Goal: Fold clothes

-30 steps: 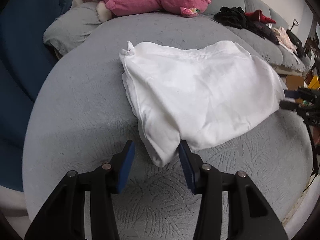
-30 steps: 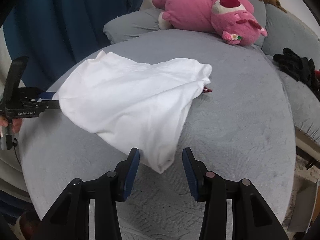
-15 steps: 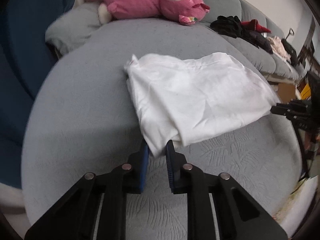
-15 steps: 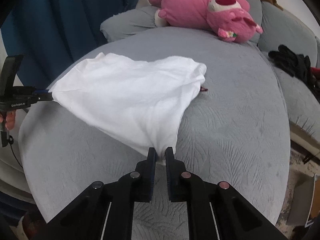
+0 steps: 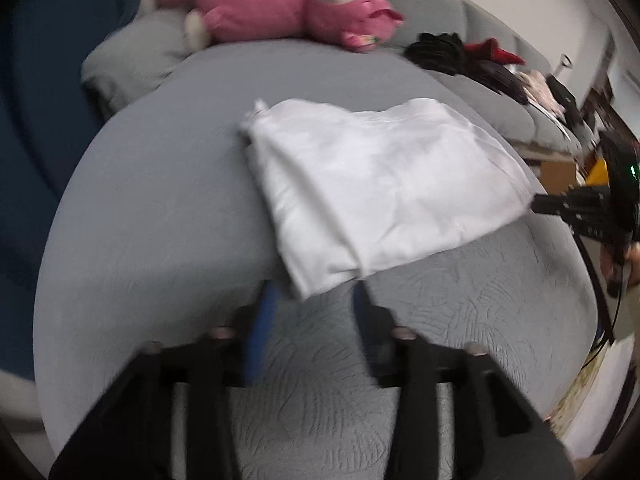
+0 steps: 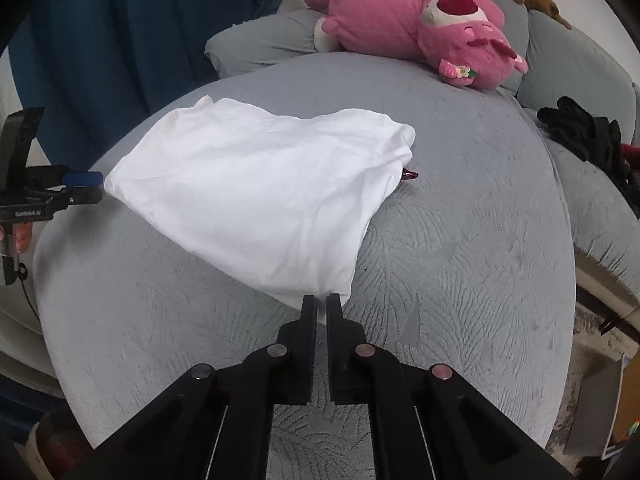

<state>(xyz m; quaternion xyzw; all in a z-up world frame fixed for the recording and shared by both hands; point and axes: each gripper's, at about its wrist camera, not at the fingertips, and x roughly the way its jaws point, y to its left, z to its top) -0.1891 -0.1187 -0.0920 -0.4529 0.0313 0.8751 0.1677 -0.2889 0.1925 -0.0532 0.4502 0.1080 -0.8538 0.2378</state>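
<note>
A folded white garment [image 5: 380, 184] lies on the grey round cushion [image 5: 160, 200]. My left gripper [image 5: 315, 290] is open and its jaws are opening. The garment's near corner lies between the blue pads [image 5: 262, 320], and neither pad presses on it. In the right wrist view the same garment [image 6: 260, 192] spreads toward the left. My right gripper [image 6: 321, 300] is shut on its near corner. The left gripper [image 6: 90, 188] shows at the garment's far left tip. The right gripper [image 5: 538, 203] shows at the cloth's right corner in the left wrist view.
A pink plush toy [image 6: 420, 28] lies at the back of the cushion. Dark clothes [image 6: 580, 136] are heaped on the sofa seat to the right. A small red item [image 6: 410, 175] peeks from under the garment's fold. A blue curtain [image 6: 120, 40] hangs at the left.
My left gripper shut on the garment corner, then opened again and let it go. My right gripper closed on its corner and has kept hold.
</note>
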